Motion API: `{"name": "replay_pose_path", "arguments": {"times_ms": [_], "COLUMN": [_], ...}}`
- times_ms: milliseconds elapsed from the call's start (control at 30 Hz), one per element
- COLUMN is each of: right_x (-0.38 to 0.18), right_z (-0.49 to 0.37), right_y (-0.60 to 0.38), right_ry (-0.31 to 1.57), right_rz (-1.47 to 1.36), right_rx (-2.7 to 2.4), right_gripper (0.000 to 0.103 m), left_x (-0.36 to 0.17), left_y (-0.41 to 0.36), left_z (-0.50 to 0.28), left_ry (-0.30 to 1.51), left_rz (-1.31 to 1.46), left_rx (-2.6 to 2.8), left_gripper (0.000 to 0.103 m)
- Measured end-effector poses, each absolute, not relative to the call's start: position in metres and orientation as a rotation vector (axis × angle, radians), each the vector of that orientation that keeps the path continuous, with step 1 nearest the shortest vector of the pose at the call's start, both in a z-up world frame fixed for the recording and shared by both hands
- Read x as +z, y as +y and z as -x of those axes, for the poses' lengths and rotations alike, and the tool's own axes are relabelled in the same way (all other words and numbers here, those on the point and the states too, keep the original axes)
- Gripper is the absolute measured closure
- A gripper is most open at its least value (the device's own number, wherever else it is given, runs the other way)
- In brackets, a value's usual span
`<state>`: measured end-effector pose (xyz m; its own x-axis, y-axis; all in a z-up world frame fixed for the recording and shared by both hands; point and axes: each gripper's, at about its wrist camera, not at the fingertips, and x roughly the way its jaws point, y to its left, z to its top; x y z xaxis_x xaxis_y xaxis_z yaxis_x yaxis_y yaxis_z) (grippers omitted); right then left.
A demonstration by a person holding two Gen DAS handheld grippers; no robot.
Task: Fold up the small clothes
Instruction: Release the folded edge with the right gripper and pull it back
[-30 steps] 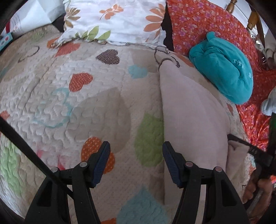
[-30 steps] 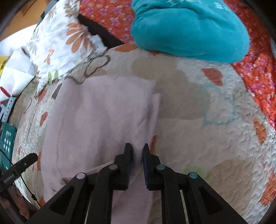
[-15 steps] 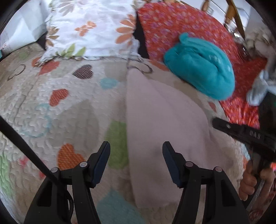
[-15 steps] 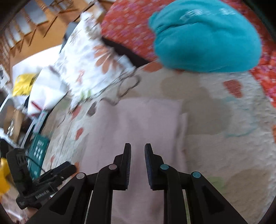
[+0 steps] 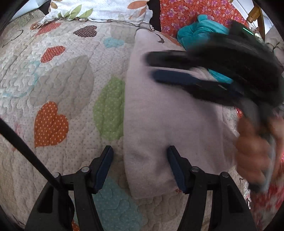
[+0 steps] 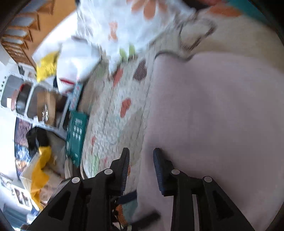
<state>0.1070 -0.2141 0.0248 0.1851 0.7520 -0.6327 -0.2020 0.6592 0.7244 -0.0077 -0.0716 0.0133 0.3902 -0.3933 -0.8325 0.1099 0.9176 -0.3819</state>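
Note:
A pale pink folded cloth [image 5: 168,115] lies flat on the heart-patterned quilt [image 5: 62,80]. My left gripper [image 5: 140,156] is open, low over the cloth's near left corner, with the cloth's left edge between its fingers and neither pad pressing on it. My right gripper [image 5: 159,66] shows blurred above the cloth's far half, held by a hand [image 5: 253,147]. In the right wrist view the right gripper [image 6: 141,156] hangs over the left edge of the cloth [image 6: 213,124]. Its jaws are opening and nothing is pinched between them.
A teal plush garment [image 5: 198,33] rests on red floral fabric [image 5: 177,14] beyond the cloth. A flowered pillow [image 5: 99,8] lies at the quilt's far edge. Past the bed's left side are a teal box [image 6: 76,135], shelves [image 6: 26,94] and yellow items [image 6: 40,174].
The right gripper let go of the cloth, parted its jaws and swung left across it. The left gripper moved right and down to the cloth's near left corner.

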Motion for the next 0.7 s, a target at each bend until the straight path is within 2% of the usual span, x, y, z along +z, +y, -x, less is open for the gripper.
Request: {"name": "replay_pose_path", "arguments": {"times_ms": [33, 100, 367, 433, 500, 567, 667, 700], "right_x": [0.021, 0.016, 0.013, 0.029, 0.050, 0.067, 0.080, 0.082], "right_z": [-0.124, -0.150, -0.223, -0.223, -0.214, -0.201, -0.166, -0.159], "right_y": [-0.203, -0.197, -0.203, -0.205, -0.214, -0.228, -0.241, -0.245], "right_ry": [1.215, 1.210, 1.116, 1.074, 1.024, 0.994, 0.995, 1.002], "right_rz": [-0.471, -0.446, -0.437, -0.373, -0.364, -0.386, -0.387, -0.388], "right_rx": [0.689, 0.678, 0.373, 0.277, 0.249, 0.260, 0.302, 0.313], "right_gripper": [0.079, 0.103, 0.103, 0.098, 0.082, 0.069, 0.067, 0.067], "left_x": [0.013, 0.013, 0.014, 0.014, 0.013, 0.013, 0.018, 0.025], "left_y": [-0.071, -0.071, -0.075, -0.075, -0.075, -0.074, -0.072, -0.070], "left_z": [0.007, 0.005, 0.003, 0.002, 0.002, 0.001, 0.003, 0.004], "left_ry": [1.127, 1.129, 1.126, 1.126, 1.125, 1.128, 1.133, 1.113], "left_rz": [0.287, 0.290, 0.256, 0.251, 0.246, 0.249, 0.251, 0.259], "left_rx": [-0.324, -0.326, -0.334, -0.338, -0.339, -0.338, -0.337, -0.345], "left_gripper": [0.040, 0.040, 0.038, 0.038, 0.038, 0.037, 0.039, 0.045]}}
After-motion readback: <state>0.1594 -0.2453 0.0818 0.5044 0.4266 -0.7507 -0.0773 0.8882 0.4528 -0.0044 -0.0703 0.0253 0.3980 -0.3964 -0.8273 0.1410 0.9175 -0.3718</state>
